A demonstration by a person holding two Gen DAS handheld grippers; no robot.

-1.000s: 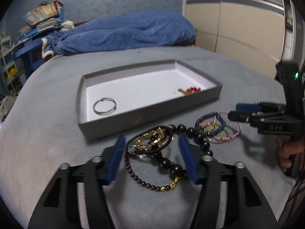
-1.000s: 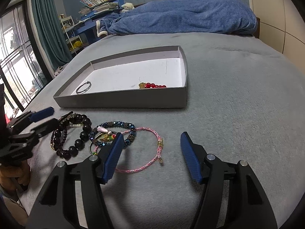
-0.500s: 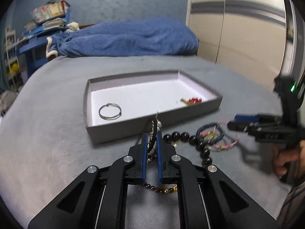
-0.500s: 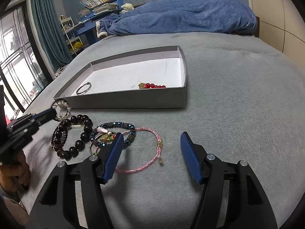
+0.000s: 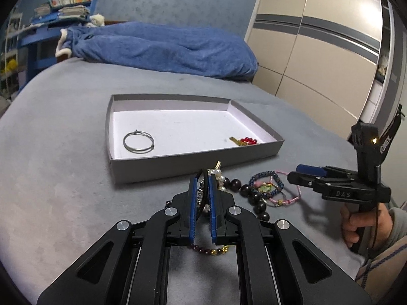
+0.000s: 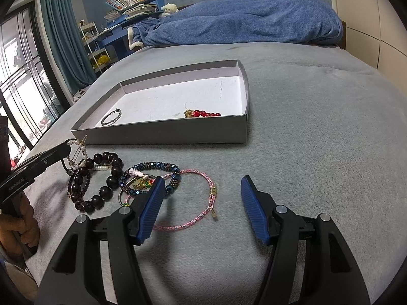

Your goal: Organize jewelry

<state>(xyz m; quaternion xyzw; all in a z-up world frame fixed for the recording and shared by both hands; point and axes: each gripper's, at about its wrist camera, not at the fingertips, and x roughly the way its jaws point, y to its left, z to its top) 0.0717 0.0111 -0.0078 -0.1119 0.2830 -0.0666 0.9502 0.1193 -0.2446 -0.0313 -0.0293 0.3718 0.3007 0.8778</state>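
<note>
A thin pearl-and-gold beaded bracelet [image 5: 204, 190] stands on edge between the blue pads of the left gripper [image 5: 202, 198], whose jaws are pressed in on it; from the right wrist view the same bracelet [image 6: 76, 153] hangs at the tip of that gripper [image 6: 64, 150], just in front of the near wall of the shallow grey cardboard tray [image 6: 162, 133]. Below and beside it on the grey bed cover [image 6: 318, 127] lies a bracelet of large dark round beads [image 6: 101, 178], tangled with a strand of small dark purple beads [image 6: 76, 190]. Next to these sits a blue beaded bracelet with a pink tassel and a green charm [image 6: 152, 175], and overlapping it a pink woven cord bracelet with a gold clasp [image 6: 203, 203].

Inside the tray, on its white floor, a thin silver hoop [image 5: 138, 141] rests near the left end and a red bead piece with gold fittings [image 5: 244, 141] near the right corner.

The right gripper [image 6: 201, 208] hovers above the pink cord bracelet with its jaws spread wide and nothing between them. A rumpled blue blanket [image 5: 162, 48] lies across the far end of the bed.
</note>
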